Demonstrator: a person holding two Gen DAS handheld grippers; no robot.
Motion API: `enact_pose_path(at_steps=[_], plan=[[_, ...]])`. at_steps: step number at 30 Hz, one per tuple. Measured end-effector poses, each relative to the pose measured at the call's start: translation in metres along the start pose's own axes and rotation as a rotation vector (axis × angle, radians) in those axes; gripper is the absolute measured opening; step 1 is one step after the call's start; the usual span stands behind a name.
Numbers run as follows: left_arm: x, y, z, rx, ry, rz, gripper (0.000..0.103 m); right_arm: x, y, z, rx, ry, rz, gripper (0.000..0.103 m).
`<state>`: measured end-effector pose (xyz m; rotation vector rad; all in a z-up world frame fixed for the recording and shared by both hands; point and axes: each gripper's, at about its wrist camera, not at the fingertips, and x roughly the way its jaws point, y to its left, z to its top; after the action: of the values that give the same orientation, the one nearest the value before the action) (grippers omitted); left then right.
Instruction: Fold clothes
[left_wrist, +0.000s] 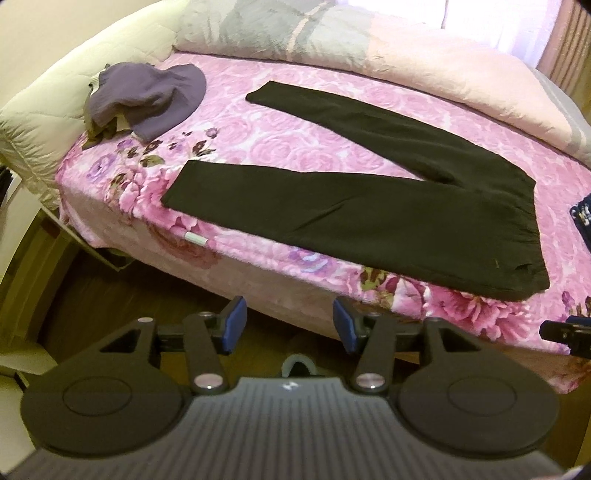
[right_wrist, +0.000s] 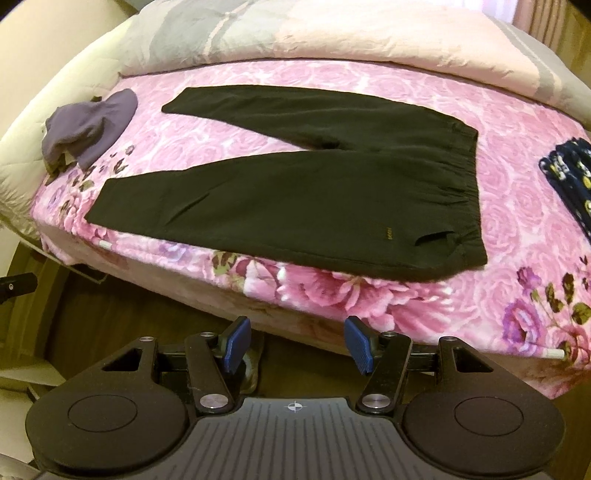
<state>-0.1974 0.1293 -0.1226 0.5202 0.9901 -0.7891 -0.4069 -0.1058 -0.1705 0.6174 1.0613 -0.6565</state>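
Note:
Black trousers (left_wrist: 369, 206) (right_wrist: 295, 206) lie flat on the pink floral bed cover (left_wrist: 295, 122) (right_wrist: 258, 122), legs spread in a V toward the left, waistband at the right. My left gripper (left_wrist: 290, 323) hangs open over the floor in front of the bed's near edge, nothing between its blue pads. My right gripper (right_wrist: 297, 345) is likewise open and empty, just short of the bed edge below the trousers' near leg. Part of the right gripper (left_wrist: 565, 334) shows at the right edge of the left wrist view.
A crumpled purple garment (left_wrist: 147, 99) (right_wrist: 92, 129) lies at the far left of the bed. A dark blue patterned cloth (right_wrist: 572, 184) (left_wrist: 583, 218) sits at the right. A folded quilt (left_wrist: 332, 40) (right_wrist: 332, 33) runs along the back. Wooden floor (left_wrist: 92, 302) lies below the bed.

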Motion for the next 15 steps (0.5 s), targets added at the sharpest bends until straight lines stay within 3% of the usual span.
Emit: enact_pose_path(at_steps=[1, 2, 15], plan=[[0.001, 0.0, 0.001, -0.005, 0.004, 0.004, 0.048, 0.002, 0.0, 0.002, -0.008, 0.003, 0.003, 0.088], [0.003, 0.0, 0.003, -0.009, 0.006, 0.008, 0.048, 0.003, 0.0, 0.004, -0.015, 0.003, 0.004, 0.095], [0.061, -0.003, 0.059, 0.06, 0.043, -0.012, 0.048, 0.032, -0.042, 0.048, 0.087, 0.01, -0.067, 0.096]])
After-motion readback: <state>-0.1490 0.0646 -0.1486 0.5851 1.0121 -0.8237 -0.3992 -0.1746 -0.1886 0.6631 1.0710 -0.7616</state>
